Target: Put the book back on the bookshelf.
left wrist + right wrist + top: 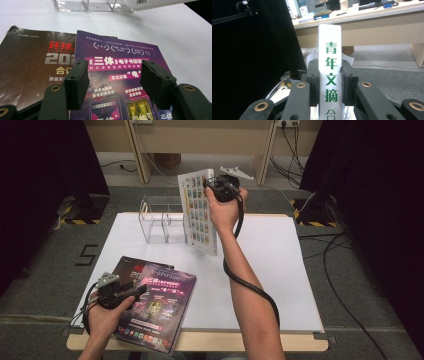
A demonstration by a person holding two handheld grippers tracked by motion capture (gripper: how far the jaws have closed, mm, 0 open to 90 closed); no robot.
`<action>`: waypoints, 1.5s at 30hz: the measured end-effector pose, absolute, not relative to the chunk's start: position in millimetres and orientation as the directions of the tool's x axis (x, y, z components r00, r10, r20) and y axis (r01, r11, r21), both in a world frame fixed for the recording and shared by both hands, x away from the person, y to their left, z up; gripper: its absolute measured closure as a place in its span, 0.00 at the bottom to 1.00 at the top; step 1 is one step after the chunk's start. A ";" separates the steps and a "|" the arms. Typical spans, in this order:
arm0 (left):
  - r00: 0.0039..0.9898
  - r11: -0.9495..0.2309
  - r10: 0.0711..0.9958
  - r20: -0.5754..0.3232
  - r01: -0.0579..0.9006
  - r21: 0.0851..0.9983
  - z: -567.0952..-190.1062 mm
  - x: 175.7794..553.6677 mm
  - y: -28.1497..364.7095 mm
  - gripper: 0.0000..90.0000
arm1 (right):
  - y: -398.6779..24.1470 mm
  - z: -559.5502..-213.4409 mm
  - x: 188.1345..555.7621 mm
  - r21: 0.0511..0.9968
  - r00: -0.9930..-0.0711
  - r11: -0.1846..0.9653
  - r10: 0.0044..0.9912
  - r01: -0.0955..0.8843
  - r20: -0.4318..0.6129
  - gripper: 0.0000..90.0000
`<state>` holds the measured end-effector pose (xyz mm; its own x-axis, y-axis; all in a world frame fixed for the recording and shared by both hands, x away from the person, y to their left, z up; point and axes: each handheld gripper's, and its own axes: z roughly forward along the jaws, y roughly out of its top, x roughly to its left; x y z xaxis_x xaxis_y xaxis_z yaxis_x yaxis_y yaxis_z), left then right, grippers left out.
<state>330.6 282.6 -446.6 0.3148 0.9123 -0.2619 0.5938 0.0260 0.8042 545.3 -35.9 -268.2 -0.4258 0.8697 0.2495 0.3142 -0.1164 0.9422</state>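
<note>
Magazine [199,212] clamped by spine in your right claw [216,185], above clear rack [161,219], not yet slotted. Left claw [113,82] gapes empty over purple book [117,62]; two books left on worktop [280,270].

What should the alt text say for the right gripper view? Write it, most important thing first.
The right hand-held gripper clamps the white spine of a book, held upright, with green Chinese characters running down it. Behind are a long wooden desk and a black curtain at the left.
</note>
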 end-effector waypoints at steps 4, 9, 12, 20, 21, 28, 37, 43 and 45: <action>0.316 0.025 0.912 -0.261 0.592 0.805 -446.7 330.4 282.5 0.43 | -30.8 -267.3 549.6 0.944 -0.421 -0.121 0.872 0.306 0.249 0.82; 0.312 0.026 0.914 -0.260 0.594 0.804 -447.7 331.3 282.9 0.43 | -28.0 -269.3 556.1 0.950 -0.411 -0.142 0.876 0.279 0.252 0.82; 0.314 0.024 0.913 -0.261 0.597 0.802 -448.9 331.6 282.3 0.43 | -25.8 -272.8 557.5 0.953 -0.412 -0.146 0.876 0.266 0.250 0.82; 0.310 0.026 0.914 -0.262 0.600 0.799 -450.6 331.6 284.5 0.44 | -14.6 -299.8 552.3 0.964 -0.423 -0.108 0.883 0.244 0.206 0.82; 0.311 0.025 0.914 -0.262 0.601 0.799 -450.6 331.7 284.4 0.44 | -14.5 -299.7 548.1 0.967 -0.428 -0.097 0.883 0.236 0.193 0.82; 0.314 0.021 0.914 -0.259 0.598 0.801 -449.1 330.9 283.3 0.44 | -24.1 -308.0 520.0 0.978 -0.430 -0.086 0.888 0.190 0.162 0.81; 0.313 0.024 0.914 -0.257 0.592 0.806 -446.4 329.9 282.9 0.44 | -42.8 -319.0 482.5 0.978 -0.442 -0.060 0.885 0.197 0.144 0.81; 0.317 0.019 0.915 -0.251 0.587 0.809 -443.5 329.0 282.1 0.44 | -60.1 -324.7 457.9 0.969 -0.448 -0.034 0.883 0.243 0.143 0.80; 0.316 0.019 0.915 -0.251 0.588 0.809 -443.7 329.2 282.2 0.44 | -65.7 -326.4 449.2 0.966 -0.441 -0.018 0.888 0.258 0.135 0.80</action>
